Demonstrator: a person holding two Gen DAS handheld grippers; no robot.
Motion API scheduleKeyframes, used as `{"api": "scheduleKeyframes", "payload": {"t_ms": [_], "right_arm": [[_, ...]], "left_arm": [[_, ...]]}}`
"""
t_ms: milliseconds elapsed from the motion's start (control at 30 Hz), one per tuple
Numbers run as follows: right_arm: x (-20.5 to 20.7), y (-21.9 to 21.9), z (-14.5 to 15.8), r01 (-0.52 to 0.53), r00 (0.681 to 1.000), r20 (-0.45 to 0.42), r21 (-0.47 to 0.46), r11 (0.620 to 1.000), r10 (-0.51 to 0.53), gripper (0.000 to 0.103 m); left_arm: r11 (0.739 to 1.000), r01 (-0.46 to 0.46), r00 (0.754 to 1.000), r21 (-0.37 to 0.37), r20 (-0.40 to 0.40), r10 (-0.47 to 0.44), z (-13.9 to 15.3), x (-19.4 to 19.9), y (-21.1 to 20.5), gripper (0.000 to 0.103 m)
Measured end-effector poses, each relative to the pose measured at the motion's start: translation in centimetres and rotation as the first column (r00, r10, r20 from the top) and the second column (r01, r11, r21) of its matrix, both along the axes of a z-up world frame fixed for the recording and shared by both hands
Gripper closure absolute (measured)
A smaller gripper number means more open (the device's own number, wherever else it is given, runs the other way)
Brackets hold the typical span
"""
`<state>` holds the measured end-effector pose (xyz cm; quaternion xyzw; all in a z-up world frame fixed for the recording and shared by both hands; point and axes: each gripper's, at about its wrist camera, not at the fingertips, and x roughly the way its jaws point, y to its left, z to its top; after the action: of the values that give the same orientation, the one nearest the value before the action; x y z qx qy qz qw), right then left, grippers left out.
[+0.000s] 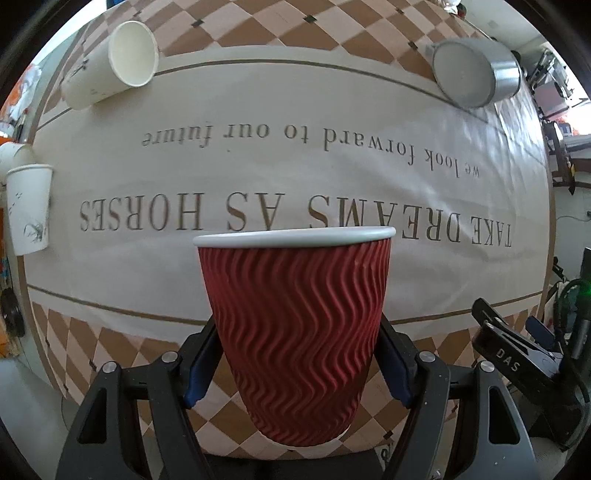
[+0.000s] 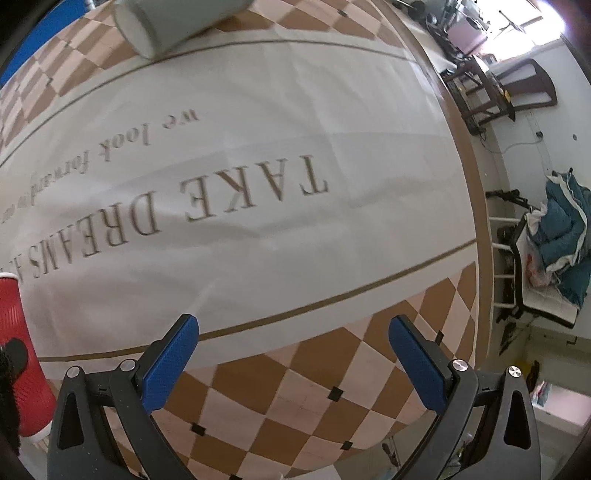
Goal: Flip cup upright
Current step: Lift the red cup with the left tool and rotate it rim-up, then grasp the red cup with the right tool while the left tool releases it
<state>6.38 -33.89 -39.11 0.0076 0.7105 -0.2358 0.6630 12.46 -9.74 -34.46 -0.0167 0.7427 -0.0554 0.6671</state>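
Note:
A red ripple-wall paper cup [image 1: 295, 332] with a white rim stands upright, rim up, in the left wrist view. My left gripper [image 1: 297, 362] is shut on the cup, its blue pads [image 1: 201, 365] pressed on both sides of the cup's lower body. The same cup shows at the left edge of the right wrist view [image 2: 18, 350]. My right gripper [image 2: 293, 362] is open and empty above the checkered border of the tablecloth [image 2: 295, 387].
A white paper cup [image 1: 110, 62] lies on its side at the far left. A grey cup [image 1: 476, 70] lies on its side at the far right, also in the right wrist view [image 2: 173, 22]. An upright white cup [image 1: 29, 206] stands at the left edge. Chairs [image 2: 498, 92] stand beyond the table's right edge.

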Motion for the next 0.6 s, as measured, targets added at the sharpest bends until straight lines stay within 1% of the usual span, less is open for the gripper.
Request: {"api": "scheduleKeyframes", "payload": {"t_ms": [133, 167, 367, 500, 533, 600], "right_arm": [[-0.6, -0.9, -0.3, 0.016, 1.0, -0.009, -0.006, 1.0, -0.016, 0.0], [0.0, -1.7, -0.5, 0.02, 1.0, -0.012, -0.005, 1.0, -0.02, 0.0], [0.1, -2.4, -0.8, 0.021, 1.0, -0.017, -0.008, 1.0, -0.021, 0.0], [0.6, -2.2, -0.9, 0.017, 1.0, -0.019, -0.006, 1.0, -0.017, 0.0], [0.8, -2.0, -0.9, 0.017, 1.0, -0.02, -0.005, 1.0, -0.017, 0.0], [1.0, -1.6, -1.1, 0.014, 1.0, -0.023, -0.002, 1.0, -0.014, 0.0]], "left_arm": [[1.0, 0.013, 1.0, 0.009, 0.002, -0.013, -0.9, 0.1, -0.7, 0.03], [1.0, 0.016, 1.0, 0.016, 0.004, -0.016, -1.2, 0.2, -0.8, 0.029], [0.999, 0.027, 1.0, 0.041, -0.015, -0.026, -2.6, 0.4, -0.9, 0.028], [0.997, 0.038, 0.999, 0.06, -0.016, -0.037, -3.1, 0.6, -0.6, 0.027], [0.997, 0.042, 0.999, 0.066, -0.015, -0.041, -3.3, 0.6, -0.5, 0.026], [0.996, 0.05, 0.999, 0.078, 0.002, -0.05, -3.2, 0.4, -0.5, 0.019]]}}
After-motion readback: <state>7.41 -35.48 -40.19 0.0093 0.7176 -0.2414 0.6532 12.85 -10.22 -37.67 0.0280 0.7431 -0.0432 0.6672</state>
